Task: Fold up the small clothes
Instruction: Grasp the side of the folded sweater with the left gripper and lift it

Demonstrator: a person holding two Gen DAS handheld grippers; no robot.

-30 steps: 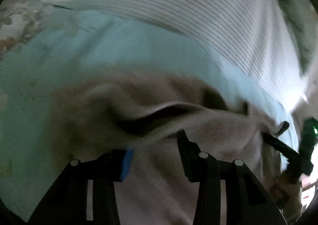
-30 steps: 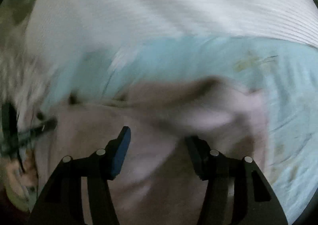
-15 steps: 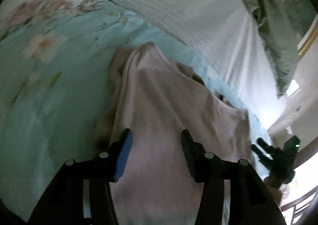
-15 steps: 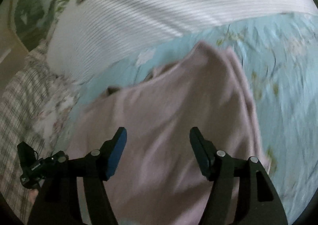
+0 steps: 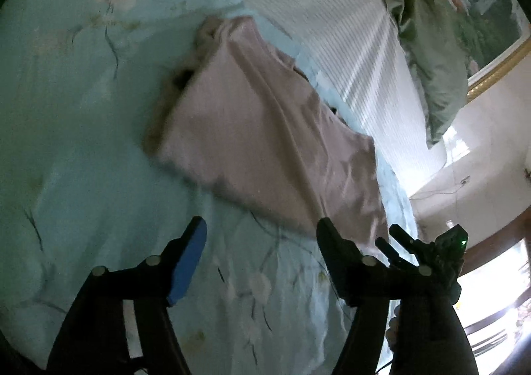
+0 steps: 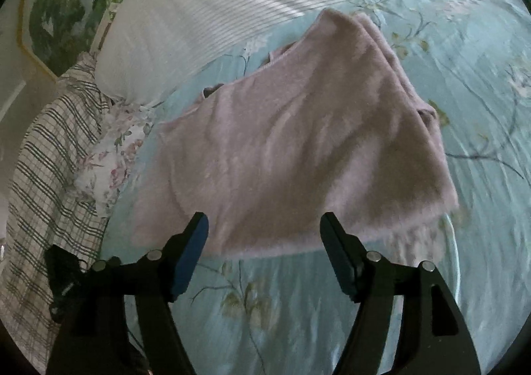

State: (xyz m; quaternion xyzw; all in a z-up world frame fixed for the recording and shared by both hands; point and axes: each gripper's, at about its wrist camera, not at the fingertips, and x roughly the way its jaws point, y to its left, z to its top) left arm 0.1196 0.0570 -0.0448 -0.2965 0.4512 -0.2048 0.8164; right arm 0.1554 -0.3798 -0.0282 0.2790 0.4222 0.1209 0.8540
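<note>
Pink garment point(image 6: 292, 149) lies folded over on the bed point(image 6: 464, 242), just ahead of both tools. Left hand-held gripper point(image 5: 262, 242) and right hand-held gripper point(image 6: 264, 235) are opening, nothing between jaws; fold judged released.

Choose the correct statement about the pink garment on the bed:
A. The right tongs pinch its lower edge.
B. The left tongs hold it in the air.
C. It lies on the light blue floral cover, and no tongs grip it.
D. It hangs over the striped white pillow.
C: the pink garment lies on the floral cover, while the opening right tongs and left tongs are empty.
</note>
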